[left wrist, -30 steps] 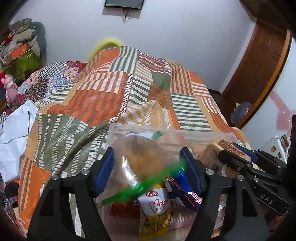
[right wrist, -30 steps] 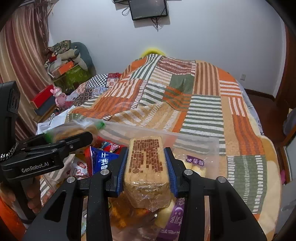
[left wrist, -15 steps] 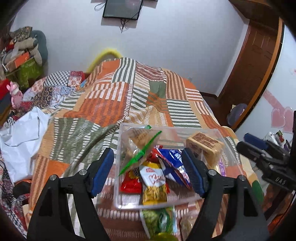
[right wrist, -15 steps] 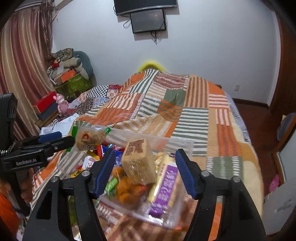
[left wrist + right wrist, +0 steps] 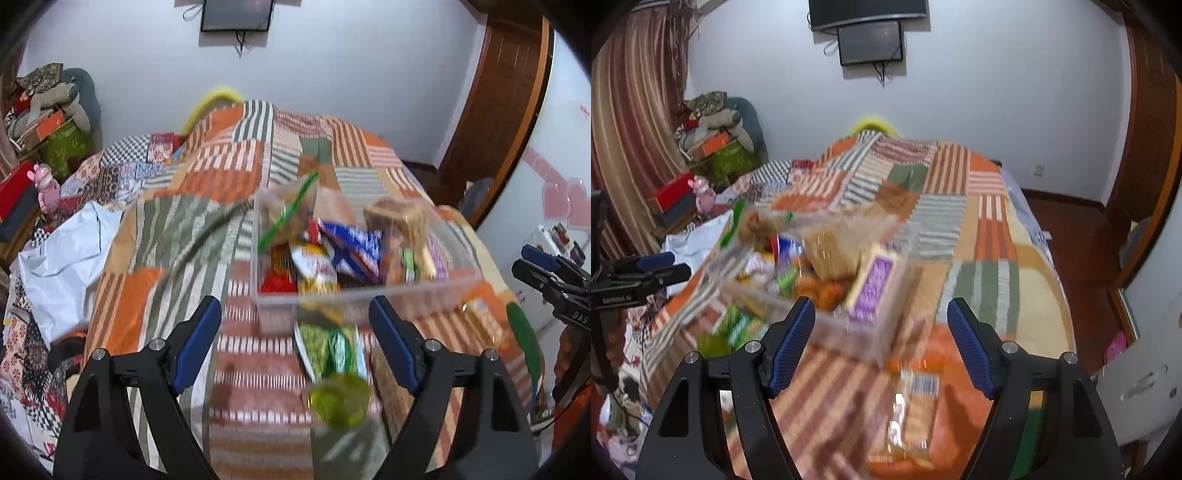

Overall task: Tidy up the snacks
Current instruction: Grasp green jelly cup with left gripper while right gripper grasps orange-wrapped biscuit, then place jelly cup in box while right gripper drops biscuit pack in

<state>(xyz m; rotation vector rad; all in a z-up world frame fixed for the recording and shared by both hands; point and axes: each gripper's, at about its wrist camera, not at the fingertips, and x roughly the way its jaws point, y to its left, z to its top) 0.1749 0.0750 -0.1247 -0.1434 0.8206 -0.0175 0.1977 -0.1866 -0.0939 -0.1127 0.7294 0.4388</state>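
Two grippers are ours, and both hang empty with their jaws spread wide: the left gripper (image 5: pixel 295 345) sits over the near side of the bed, and the right gripper (image 5: pixel 881 341) hovers further toward the bed's right edge. We judge they are held apart and raised so that we can look over what is left to gather.

One clear plastic bin (image 5: pixel 369 295) rests on the patchwork quilt (image 5: pixel 229 170), toward the near right part of the bed. It already holds a heap of snacks standing on end or leaning on one another, likely so that more fit: a bag with a green strip (image 5: pixel 288 218), a blue packet (image 5: pixel 354 240), a brown block-shaped pack (image 5: pixel 399 218) and a purple-labelled box (image 5: pixel 871 284) at its right end. The blur keeps us from counting the rest inside.

Three loose items lie outside the bin, as far as we can tell. One green packet (image 5: pixel 328 350) touches its near wall, one yellow-green round thing (image 5: pixel 340 400) lies just nearer us, and one orange packet with a barcode (image 5: pixel 916 402) sits by the near right corner, under the right gripper. These look like the next to go in.
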